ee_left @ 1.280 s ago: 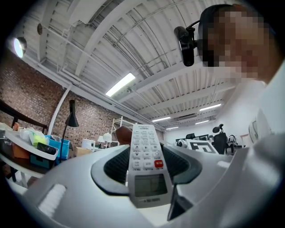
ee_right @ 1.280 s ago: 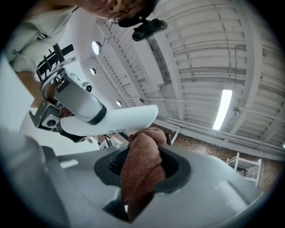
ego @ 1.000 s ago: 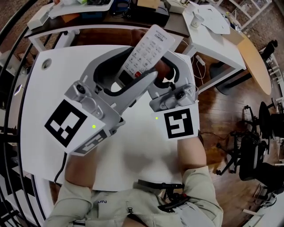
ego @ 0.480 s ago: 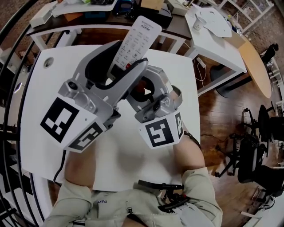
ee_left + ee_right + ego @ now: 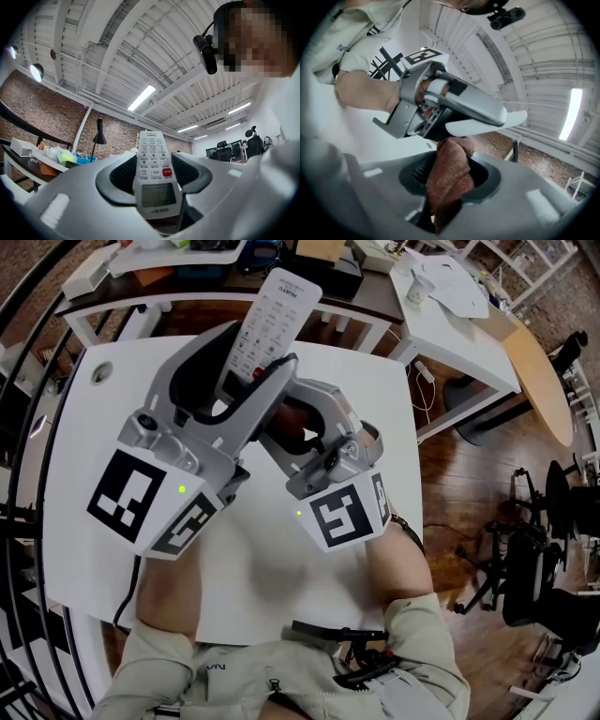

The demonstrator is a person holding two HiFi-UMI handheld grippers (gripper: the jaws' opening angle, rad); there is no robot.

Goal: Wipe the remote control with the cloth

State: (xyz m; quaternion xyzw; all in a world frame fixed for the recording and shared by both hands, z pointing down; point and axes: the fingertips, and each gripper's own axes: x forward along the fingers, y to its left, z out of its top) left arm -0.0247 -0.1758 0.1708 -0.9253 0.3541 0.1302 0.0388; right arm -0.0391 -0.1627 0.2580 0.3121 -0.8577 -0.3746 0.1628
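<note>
Wiping looks barely under way: the left gripper (image 5: 241, 381) clamps the white remote control (image 5: 270, 320) raised at upper centre, while the right gripper (image 5: 302, 430) pinches the reddish-brown cloth (image 5: 449, 180) just beneath it.

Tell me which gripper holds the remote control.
The left gripper clamps the white remote control; the right gripper grips the reddish-brown cloth instead.

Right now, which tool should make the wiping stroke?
Right. The right tool is shut on the cloth, close beneath the remote; the left tool is busy holding that remote up.
</note>
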